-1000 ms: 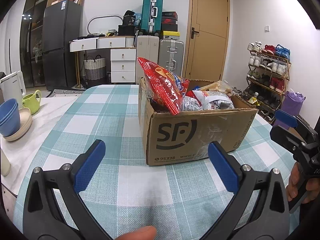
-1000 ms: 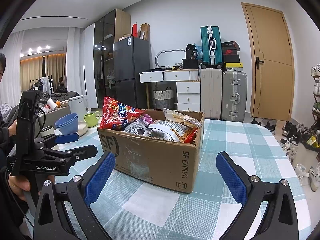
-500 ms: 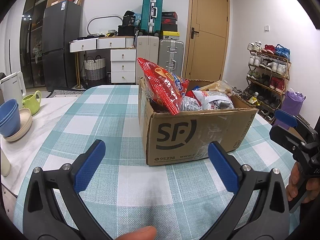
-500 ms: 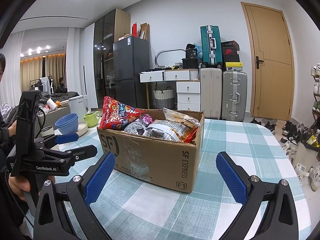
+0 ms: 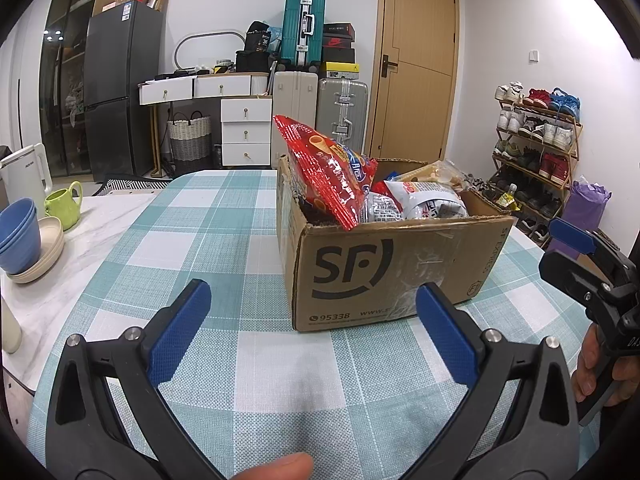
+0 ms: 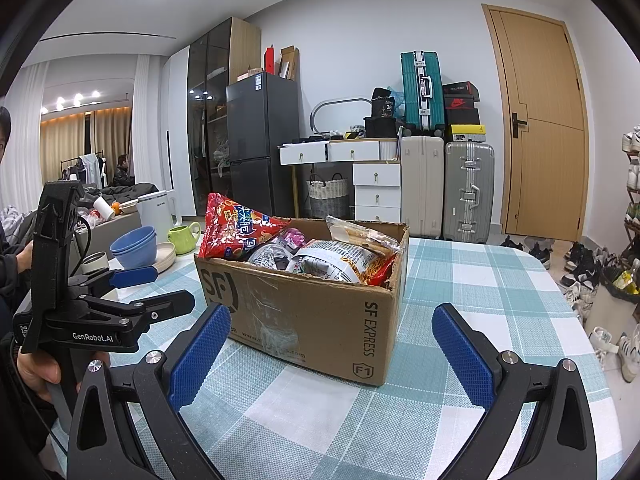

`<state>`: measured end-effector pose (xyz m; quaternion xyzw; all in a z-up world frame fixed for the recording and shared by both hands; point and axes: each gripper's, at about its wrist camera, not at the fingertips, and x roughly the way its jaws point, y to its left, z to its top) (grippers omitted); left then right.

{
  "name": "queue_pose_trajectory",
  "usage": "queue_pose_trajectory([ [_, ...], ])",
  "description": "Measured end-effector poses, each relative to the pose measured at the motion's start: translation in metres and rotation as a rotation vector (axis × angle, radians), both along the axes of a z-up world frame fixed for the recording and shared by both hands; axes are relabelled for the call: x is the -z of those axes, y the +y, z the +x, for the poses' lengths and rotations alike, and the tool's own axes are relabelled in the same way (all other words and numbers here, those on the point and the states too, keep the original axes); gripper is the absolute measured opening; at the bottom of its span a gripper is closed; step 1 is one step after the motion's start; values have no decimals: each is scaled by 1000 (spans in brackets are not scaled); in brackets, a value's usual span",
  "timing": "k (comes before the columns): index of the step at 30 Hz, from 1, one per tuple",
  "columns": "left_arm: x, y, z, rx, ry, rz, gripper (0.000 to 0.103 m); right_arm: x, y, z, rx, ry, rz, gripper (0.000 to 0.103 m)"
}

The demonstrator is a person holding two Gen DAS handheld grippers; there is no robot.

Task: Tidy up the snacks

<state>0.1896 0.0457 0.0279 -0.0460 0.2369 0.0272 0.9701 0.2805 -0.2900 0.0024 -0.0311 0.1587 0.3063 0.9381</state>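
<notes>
An open cardboard SF box [image 5: 384,268] [image 6: 320,312] stands on the checked tablecloth, full of snack bags. A red snack bag [image 5: 328,168] [image 6: 236,232] sticks up from its left end; white and silver bags [image 5: 428,200] [image 6: 332,260] lie beside it. My left gripper [image 5: 312,328] is open and empty, just short of the box's front left corner. My right gripper [image 6: 332,344] is open and empty, in front of the box's right corner. Each gripper shows in the other's view, the left [image 6: 132,292] and the right [image 5: 576,256].
Stacked blue bowls [image 5: 18,236] on a cream dish, a green mug [image 5: 66,204] and a white kettle [image 5: 24,176] stand on the marble strip at the table's left. A shoe rack [image 5: 536,152] stands to the right. Suitcases and drawers line the back wall.
</notes>
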Motion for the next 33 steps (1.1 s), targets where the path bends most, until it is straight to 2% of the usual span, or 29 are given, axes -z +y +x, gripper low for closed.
queue_pose_trajectory([
  [33,1,-3,-2,9,-18,16,102,3,-1,0,1,1,-1,103],
])
